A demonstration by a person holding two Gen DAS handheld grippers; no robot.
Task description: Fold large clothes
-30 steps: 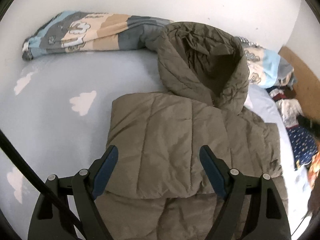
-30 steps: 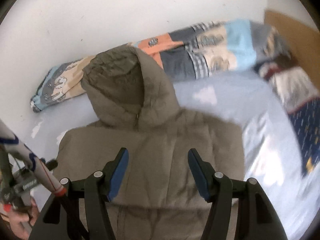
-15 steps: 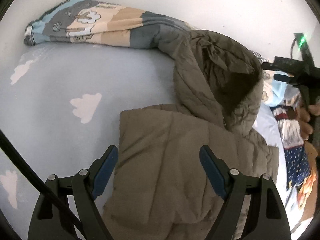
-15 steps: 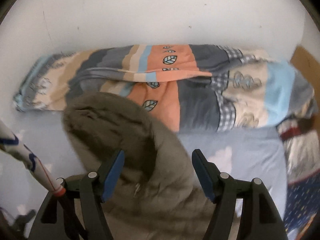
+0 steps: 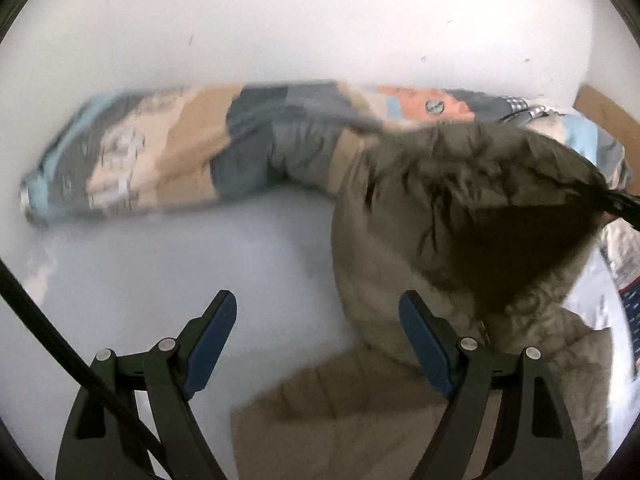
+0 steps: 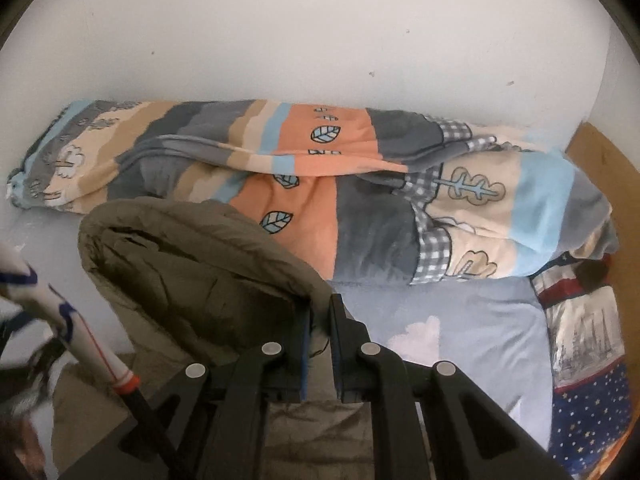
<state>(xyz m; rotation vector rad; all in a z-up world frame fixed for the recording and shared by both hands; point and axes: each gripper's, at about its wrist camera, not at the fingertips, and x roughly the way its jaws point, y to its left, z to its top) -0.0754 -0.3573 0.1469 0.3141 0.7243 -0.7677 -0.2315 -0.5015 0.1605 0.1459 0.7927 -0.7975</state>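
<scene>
1. On the bed [image 6: 460, 308], pale blue sheet with white clouds, lies the jacket [image 5: 360, 420]; olive, quilted, puffy; body at 6 o'clock in both views, hood [image 6: 192, 272] toward the wall [image 6: 320, 32].
2. Right gripper [image 6: 318, 320]: jaws closed tight on the hood's rim; olive cloth pinched between the blue pads; grip sits at the hood's 3 o'clock edge in the right view.
3. Left view shows the same pinch from the side; hood opening pulled to a point at 3 o'clock where the dark right jaws bite it; dark lining faces the camera.
4. Left gripper [image 5: 318, 328]: jaws wide, nothing between the pads; bare sheet under the left pad, jacket under the right one; not touching cloth as far as I can tell; left view blurred.
5. Rolled quilt [image 6: 360, 184] along the wall at 12 o'clock; stripes of orange, grey, beige, light blue, leaf prints; hood top lies against its front edge.
6. Patterned cloths [image 6: 584, 344] piled at 3 o'clock in the right view; navy with stars, red stripe.
7. Brown board [image 6: 600, 160] at 2 o'clock beside the wall.
8. White rod [image 6: 72, 320] with blue marks at 8 o'clock in the right view; part of the left tool, blurred.
</scene>
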